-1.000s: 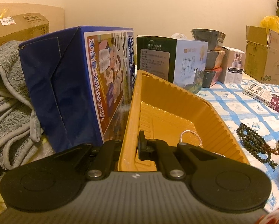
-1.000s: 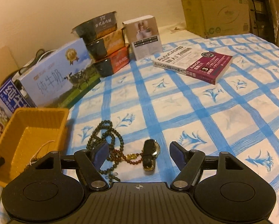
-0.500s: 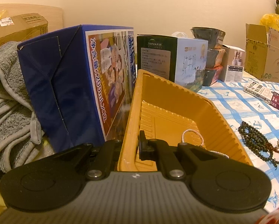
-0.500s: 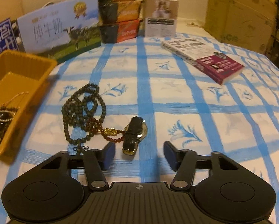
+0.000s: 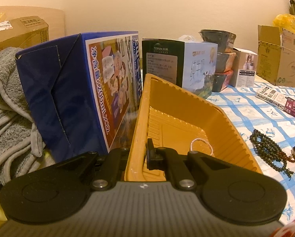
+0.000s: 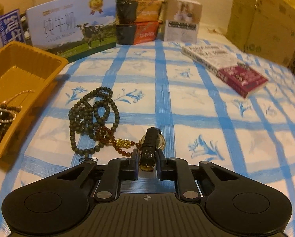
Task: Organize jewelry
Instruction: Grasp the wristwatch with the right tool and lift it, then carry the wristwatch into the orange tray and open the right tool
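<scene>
The left gripper (image 5: 136,156) is clamped on the near wall of the yellow tray (image 5: 189,108), its jaws narrowed onto the rim, one inside and one outside. The right gripper (image 6: 147,163) is set low over the checked cloth (image 6: 197,102), its jaws drawn close on either side of the watch (image 6: 150,148), which lies on the cloth; whether the pads actually touch it cannot be told.

Just left of the watch a dark bead necklace (image 6: 92,116) is coiled, with a red bead bracelet (image 6: 108,138) touching both. The tray is hemmed in by a blue carton (image 5: 78,90) on its left and a milk box (image 6: 72,29) behind. A book (image 6: 224,67) lies well apart to the right.

A grey towel (image 5: 3,102) beside the carton is shown only by the left view, along with a silver chain (image 5: 201,145) in the tray. More beads heaped in the tray's near end are shown only by the right view.
</scene>
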`<state>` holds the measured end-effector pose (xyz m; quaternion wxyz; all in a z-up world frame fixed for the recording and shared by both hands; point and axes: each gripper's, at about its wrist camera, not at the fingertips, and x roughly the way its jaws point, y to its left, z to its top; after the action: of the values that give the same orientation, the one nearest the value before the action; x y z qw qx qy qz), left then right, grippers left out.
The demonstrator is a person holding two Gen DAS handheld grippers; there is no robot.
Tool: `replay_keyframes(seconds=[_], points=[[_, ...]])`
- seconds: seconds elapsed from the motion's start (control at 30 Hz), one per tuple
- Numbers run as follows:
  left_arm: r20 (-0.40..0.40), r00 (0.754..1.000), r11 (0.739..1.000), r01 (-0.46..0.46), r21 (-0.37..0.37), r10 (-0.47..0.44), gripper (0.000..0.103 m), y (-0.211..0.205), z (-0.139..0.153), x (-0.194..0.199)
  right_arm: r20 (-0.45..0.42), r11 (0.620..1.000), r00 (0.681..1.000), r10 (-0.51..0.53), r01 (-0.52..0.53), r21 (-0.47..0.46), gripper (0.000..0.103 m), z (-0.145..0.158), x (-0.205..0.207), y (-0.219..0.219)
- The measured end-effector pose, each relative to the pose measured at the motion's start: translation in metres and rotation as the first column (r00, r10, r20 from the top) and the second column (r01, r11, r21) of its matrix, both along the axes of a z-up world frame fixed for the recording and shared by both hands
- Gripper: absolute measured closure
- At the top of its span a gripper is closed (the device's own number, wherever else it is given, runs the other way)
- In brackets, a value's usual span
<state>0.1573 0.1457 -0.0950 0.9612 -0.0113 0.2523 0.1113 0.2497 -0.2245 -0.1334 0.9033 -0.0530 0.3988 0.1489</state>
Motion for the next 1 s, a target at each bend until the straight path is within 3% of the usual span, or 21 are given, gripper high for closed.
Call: replay_keyframes(seconds=[0.3,0.57,1.0], points=[[0.001,1.000,1.000,0.002,-0.001,-0.002,0.098,-0.001,0.001,0.000,0.078,0.998,0.996,0.052,-0.049,-0.032,0.087,0.021,-0.007,0.009],[-0.002,1.000,1.000,0.003,0.000,-0.003,0.098,-0.002,0.002,-0.001,0.140,0.994,0.984,0.107,-0.108,0.004,0.087,0.054,-0.017,0.026],[0.000,1.000,1.000,0.003,-0.005,-0.003,0.098,-0.003,0.002,-0.001,0.157,0.982,0.973,0.170,-0.181,0.061,0.087,0.078,-0.023,0.054]])
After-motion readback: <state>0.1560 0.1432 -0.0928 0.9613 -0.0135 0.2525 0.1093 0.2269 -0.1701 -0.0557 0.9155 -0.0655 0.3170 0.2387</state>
